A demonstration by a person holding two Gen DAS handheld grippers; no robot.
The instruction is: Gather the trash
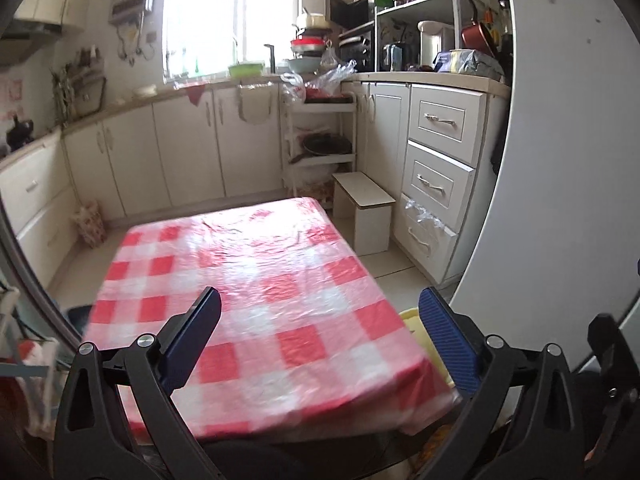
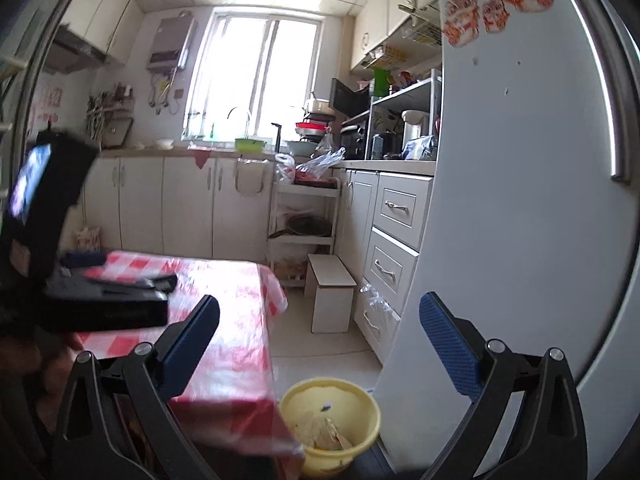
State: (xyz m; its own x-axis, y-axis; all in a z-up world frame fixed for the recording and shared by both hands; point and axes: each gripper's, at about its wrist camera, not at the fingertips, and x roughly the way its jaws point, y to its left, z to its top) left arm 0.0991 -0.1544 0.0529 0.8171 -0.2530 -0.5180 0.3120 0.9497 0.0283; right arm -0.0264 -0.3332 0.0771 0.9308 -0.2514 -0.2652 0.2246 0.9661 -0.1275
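yellow bin [image 2: 362, 408] | upright on floor | trash [image 2: 324, 432] inside

Right gripper [image 2: 320, 340] with jaws apart, above a yellow trash bucket [image 2: 362, 432] at bottom centre, beside a red-checked table [image 2: 236, 320].

1. A red-and-white checked tablecloth [image 1: 256, 304] is covering the table, its edges hanging over the sides.
2. A small white stool [image 2: 332, 300] is standing on the tiled floor, just beside the drawer unit [image 2: 392, 240].
3. A white tiered rack [image 1: 320, 140] is sitting between the cabinets, holding a dark pan [image 1: 326, 145].
4. Cartoon stickers [image 2: 496, 4] are clinging to the white refrigerator [image 2: 520, 200].
5. Daylight is pouring through the window [image 2: 256, 72].
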